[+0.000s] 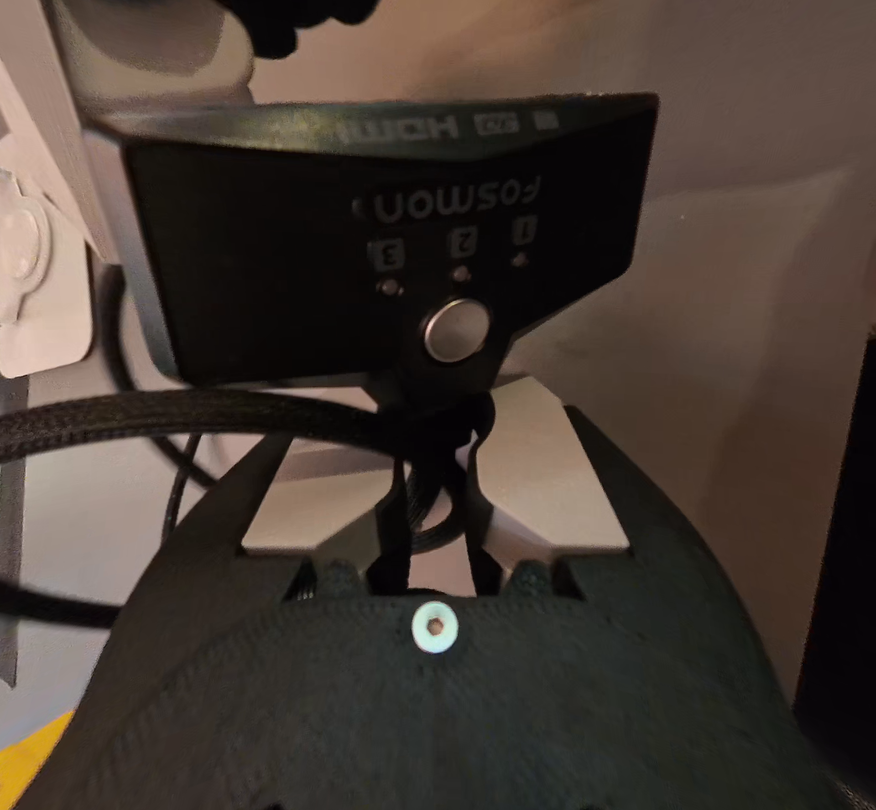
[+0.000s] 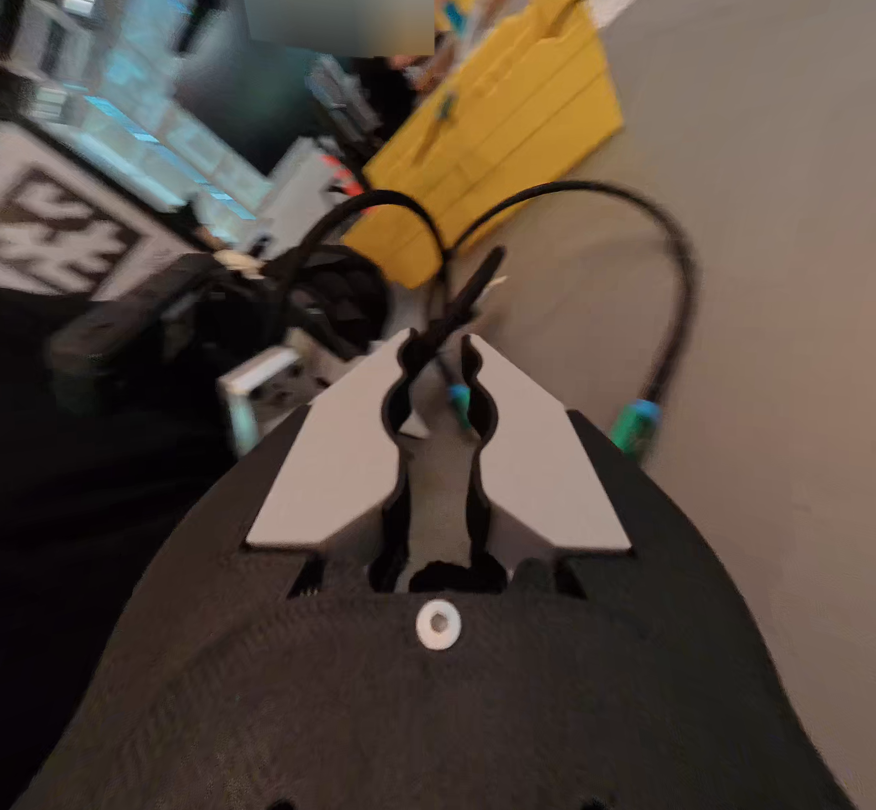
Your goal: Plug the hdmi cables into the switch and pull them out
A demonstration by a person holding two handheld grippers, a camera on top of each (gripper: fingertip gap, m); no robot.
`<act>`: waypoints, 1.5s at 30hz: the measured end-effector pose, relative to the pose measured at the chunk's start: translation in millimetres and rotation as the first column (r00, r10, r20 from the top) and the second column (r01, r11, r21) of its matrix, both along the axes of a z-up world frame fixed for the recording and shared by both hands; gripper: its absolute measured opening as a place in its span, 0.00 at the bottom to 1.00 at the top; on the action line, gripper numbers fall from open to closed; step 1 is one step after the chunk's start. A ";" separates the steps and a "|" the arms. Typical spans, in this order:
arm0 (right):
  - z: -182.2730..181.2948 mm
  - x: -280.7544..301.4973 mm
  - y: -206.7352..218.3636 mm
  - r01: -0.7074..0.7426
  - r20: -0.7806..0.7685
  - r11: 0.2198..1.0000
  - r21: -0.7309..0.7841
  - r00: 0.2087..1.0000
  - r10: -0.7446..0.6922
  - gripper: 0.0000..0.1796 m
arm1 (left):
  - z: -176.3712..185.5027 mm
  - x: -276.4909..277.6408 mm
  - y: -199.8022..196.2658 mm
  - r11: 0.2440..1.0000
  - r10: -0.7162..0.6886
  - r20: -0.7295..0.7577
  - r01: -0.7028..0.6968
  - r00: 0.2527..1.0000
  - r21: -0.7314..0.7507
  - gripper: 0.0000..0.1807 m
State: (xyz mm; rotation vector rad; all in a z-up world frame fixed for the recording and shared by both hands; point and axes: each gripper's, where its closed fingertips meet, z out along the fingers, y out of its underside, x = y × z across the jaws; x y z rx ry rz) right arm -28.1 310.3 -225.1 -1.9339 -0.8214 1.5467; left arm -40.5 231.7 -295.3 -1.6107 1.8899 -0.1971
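Observation:
In the left wrist view the black HDMI switch, with a round silver button, is held up close to the camera. My left gripper is shut on its narrow end, where the short cable comes out. A braided black cable crosses under the switch from the left. In the blurred right wrist view my right gripper has its jaws a little apart with bare table showing between them. A black plug lies just past the left fingertip; whether they touch is unclear. Two black cables end in green plugs on the table.
A white printed part stands at the left of the switch and a dark object at the right. In the right wrist view, a yellow case lies behind the cables, a black bundle and a white bracket to the left.

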 end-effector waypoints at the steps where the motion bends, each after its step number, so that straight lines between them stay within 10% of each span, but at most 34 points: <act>1: -6.9 7.8 13.8 0.067 0.063 0.997 0.045 0.996 -0.069 0.13 | -0.8 0.2 -1.8 1.000 -0.009 -0.004 0.009 1.000 -0.003 0.09; 5: -24.4 21.2 41.3 0.135 0.230 0.980 0.144 0.959 -0.166 0.15 | -6.5 0.2 -4.7 0.999 -0.031 -0.028 0.031 0.999 0.009 0.08; 14: -75.0 -39.0 82.5 -0.246 0.639 0.878 0.411 0.765 -0.085 0.23 | -13.6 9.9 -21.6 0.995 -0.101 -0.045 0.101 0.994 -0.021 0.08; 27: -107.6 -108.6 106.7 -0.471 0.728 0.769 0.432 0.685 0.011 0.21 | -15.5 18.3 -36.9 0.985 -0.172 -0.043 0.171 0.984 -0.036 0.08; 33: -108.3 -114.8 114.5 -0.461 0.713 0.827 0.321 0.693 0.110 0.04 | -15.1 18.3 -39.4 0.983 -0.181 -0.044 0.179 0.983 -0.042 0.08; 45: -50.3 1.9 157.0 -0.110 0.708 0.897 0.428 0.658 -0.257 0.02 | 4.6 -9.0 -16.3 0.992 -0.111 -0.026 0.109 0.994 -0.063 0.08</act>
